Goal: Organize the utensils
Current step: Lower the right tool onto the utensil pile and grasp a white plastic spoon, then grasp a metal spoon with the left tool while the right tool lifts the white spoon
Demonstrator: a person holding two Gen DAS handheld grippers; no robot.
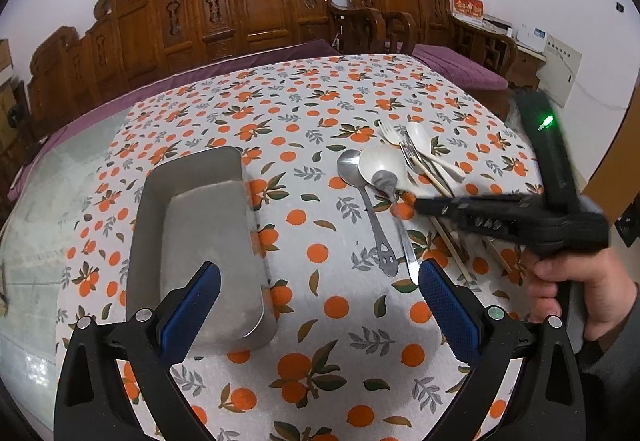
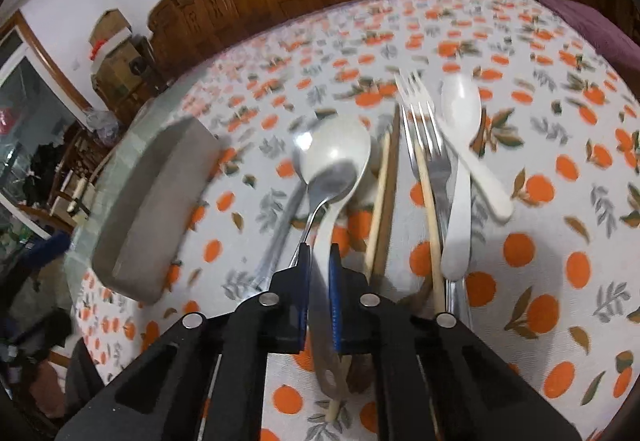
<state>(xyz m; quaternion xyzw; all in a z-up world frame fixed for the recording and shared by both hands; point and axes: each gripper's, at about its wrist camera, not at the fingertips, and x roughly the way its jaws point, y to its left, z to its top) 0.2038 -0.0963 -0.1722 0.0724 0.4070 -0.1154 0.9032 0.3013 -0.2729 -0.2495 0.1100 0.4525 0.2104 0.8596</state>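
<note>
A pile of utensils lies on the orange-print tablecloth [image 1: 320,89]: a large white spoon [image 2: 336,145], a small metal spoon [image 2: 334,177] resting in its bowl, a bigger metal spoon [image 1: 350,161], a metal fork [image 2: 420,125], a white fork [image 2: 458,225], a second white spoon [image 2: 460,105] and wooden chopsticks [image 2: 380,201]. My right gripper [image 2: 320,253] is down on the pile, shut on the large white spoon's handle. A grey metal tray [image 1: 192,209] sits left of the pile. My left gripper [image 1: 320,305] hovers open and holds nothing, its left finger over the tray's near corner.
A person's hand [image 1: 580,281] holds the right gripper's body [image 1: 512,217] at the table's right side. Carved wooden chairs [image 1: 256,9] and a purple cushion [image 1: 460,65] line the far edge. Glass tabletop [image 1: 60,193] shows left of the cloth.
</note>
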